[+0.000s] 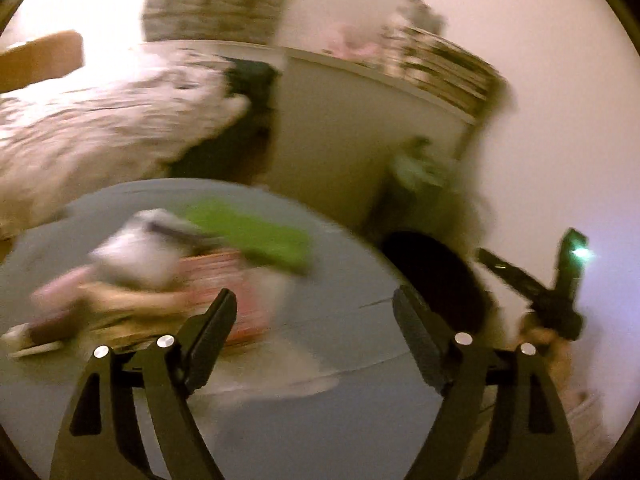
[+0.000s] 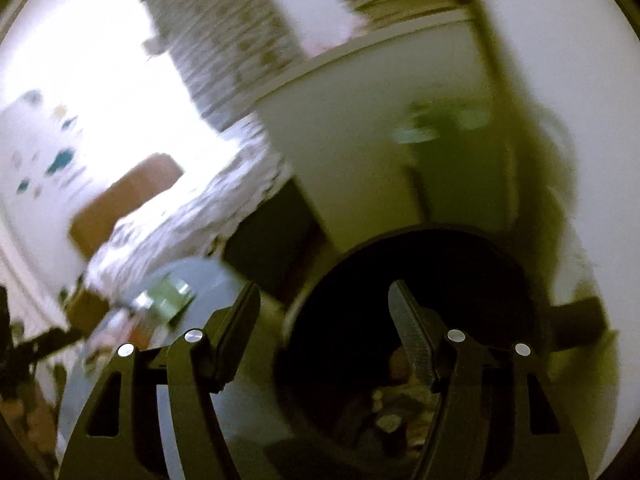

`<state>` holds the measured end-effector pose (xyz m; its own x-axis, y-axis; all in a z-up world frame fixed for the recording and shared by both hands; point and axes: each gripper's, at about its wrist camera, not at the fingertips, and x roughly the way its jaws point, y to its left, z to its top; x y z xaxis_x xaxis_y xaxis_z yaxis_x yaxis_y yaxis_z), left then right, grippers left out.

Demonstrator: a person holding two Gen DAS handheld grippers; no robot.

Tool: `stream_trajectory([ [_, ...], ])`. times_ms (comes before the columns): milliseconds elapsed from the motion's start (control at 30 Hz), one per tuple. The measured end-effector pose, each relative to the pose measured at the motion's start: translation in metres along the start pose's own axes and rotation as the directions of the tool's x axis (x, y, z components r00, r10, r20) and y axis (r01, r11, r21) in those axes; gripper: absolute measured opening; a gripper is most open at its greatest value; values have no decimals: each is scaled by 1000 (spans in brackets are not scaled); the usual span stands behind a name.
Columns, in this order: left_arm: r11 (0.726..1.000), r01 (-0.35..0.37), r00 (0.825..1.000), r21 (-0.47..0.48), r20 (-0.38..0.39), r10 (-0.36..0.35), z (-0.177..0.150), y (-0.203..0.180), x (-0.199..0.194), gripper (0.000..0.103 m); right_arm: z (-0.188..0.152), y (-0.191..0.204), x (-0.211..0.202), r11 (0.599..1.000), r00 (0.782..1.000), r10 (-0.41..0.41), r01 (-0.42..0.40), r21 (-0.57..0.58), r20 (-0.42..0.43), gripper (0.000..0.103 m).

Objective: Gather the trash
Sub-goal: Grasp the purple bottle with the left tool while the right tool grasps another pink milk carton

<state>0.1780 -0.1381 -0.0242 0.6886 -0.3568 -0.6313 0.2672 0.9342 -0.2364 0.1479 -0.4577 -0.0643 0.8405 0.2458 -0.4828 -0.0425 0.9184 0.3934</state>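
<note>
Both views are blurred by motion. My left gripper (image 1: 314, 300) is open and empty above a round grey table (image 1: 344, 420). On the table lie a green sheet (image 1: 256, 232), a white crumpled lump (image 1: 140, 252) and a pink-red pile of paper (image 1: 224, 280), ahead and left of the fingers. A dark round bin (image 1: 436, 276) stands just right of the table. My right gripper (image 2: 324, 292) is open and empty over the bin's mouth (image 2: 400, 280); scraps of trash (image 2: 392, 412) lie inside. The right gripper also shows in the left wrist view (image 1: 560, 300).
A bed with a patterned cover (image 1: 100, 120) is at the left. A white cabinet (image 1: 340, 128) with stacked items on top (image 1: 444, 68) stands behind the bin. A white wall (image 1: 560, 120) is at the right. A green item (image 1: 416, 168) hangs by the cabinet.
</note>
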Motion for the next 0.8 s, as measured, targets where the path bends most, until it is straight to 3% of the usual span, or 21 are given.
stream_trajectory([
  [67, 995, -104, 994, -7, 10, 104, -9, 43, -20, 80, -5, 21, 6, 998, 999, 38, -39, -49, -26, 74],
  [200, 965, -259, 966, 29, 2, 259, -23, 103, -39, 80, -12, 71, 17, 982, 983, 146, -158, -105, -112, 74],
  [267, 945, -319, 948, 75, 4, 319, -27, 131, -43, 80, -15, 105, 22, 964, 962, 219, -239, -113, -161, 76],
  [333, 929, -350, 935, 123, -12, 354, -28, 148, -39, 80, -20, 144, 32, 951, 943, 242, -278, -138, -228, 76],
  [400, 916, -363, 927, 168, -36, 374, -28, 162, -31, 80, -25, 183, 46, 935, 922, 246, -306, -177, -298, 76],
  [567, 886, -365, 915, 287, -63, 398, -32, 170, -13, 79, -43, 259, 83, 908, 891, 165, -305, -287, -424, 76],
  [800, 885, -321, 918, 338, -117, 378, -33, 175, 8, 63, -52, 291, 129, 909, 877, 27, -221, -353, -480, 76],
])
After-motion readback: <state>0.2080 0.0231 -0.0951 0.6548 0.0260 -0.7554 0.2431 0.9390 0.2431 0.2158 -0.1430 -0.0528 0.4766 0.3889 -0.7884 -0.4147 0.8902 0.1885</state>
